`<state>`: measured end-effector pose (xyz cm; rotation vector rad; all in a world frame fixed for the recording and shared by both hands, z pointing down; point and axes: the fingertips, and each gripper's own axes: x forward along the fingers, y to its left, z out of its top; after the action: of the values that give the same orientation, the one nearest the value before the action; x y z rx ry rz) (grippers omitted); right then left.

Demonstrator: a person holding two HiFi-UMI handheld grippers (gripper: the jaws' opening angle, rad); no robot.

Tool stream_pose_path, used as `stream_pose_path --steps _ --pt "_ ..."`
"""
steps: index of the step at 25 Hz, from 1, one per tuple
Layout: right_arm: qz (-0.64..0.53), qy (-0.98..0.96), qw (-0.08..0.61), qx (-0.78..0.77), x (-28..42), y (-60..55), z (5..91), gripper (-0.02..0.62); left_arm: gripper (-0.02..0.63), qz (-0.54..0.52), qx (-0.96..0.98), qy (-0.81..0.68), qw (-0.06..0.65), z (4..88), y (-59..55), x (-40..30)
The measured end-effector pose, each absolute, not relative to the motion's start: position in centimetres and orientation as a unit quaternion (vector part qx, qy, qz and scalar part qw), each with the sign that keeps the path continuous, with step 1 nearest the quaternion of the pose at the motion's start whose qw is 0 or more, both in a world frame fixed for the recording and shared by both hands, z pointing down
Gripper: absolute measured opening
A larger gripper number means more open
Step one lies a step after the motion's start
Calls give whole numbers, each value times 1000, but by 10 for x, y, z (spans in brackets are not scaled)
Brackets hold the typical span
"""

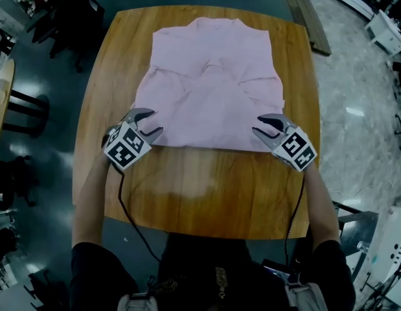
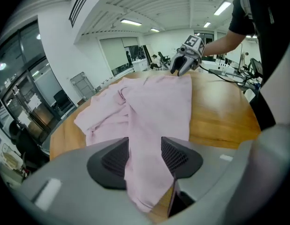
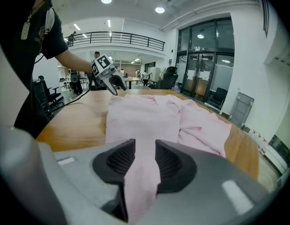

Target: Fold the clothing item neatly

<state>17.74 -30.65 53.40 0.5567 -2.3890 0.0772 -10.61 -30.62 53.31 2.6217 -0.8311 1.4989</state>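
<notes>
The wooden table [image 1: 206,193] leaves you a broad band of bare wood between the pink shirt's [image 1: 210,76] hem and the near edge. Narrower strips of wood run down either side of the cloth. At the far end the collar lies close to the table's far edge, so the open room is on your side.

The shirt lies flat in the middle of the table, collar away from you and hem toward you. Both sleeves are folded in over the body and meet near the centre, where the cloth bunches into a few creases. The hem runs fairly straight, parallel to the near edge.

Your left gripper [image 1: 155,122] sits at the hem's left corner. Its jaws stand wide apart, with the corner of the cloth lying between them but not pinched.

Your right gripper [image 1: 257,124] sits at the hem's right corner. Its jaws are drawn in to a narrow gap and both pads press on the corner of the shirt.
</notes>
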Motion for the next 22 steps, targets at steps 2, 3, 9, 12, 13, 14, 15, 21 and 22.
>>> stream_pose_path --steps 2,3,9,12,13,14,15,21,22 --pt "35 -915 341 213 183 -283 539 135 229 495 827 -266 -12 545 -286 -119" --pt "35 -912 347 215 187 -272 543 147 229 503 823 -264 -20 551 -276 -124" --pt "42 -892 385 233 194 -234 575 188 229 495 829 -255 -47 563 -246 -135" --pt "55 -879 404 248 206 -231 592 231 232 524 816 -238 -43 587 -241 -138" --pt "61 -875 409 251 212 -231 597 235 232 539 808 -234 -40 594 -241 -143" --pt "69 -873 413 252 219 -231 602 235 232 550 801 -233 -35 598 -243 -148" --pt "79 -871 415 250 225 -230 606 235 236 556 796 -237 -26 600 -246 -153" --pt "107 -872 412 242 242 -242 609 230 235 563 788 -246 30 602 -251 -166" --pt "111 -872 412 241 245 -244 610 227 233 564 788 -245 40 604 -252 -167"
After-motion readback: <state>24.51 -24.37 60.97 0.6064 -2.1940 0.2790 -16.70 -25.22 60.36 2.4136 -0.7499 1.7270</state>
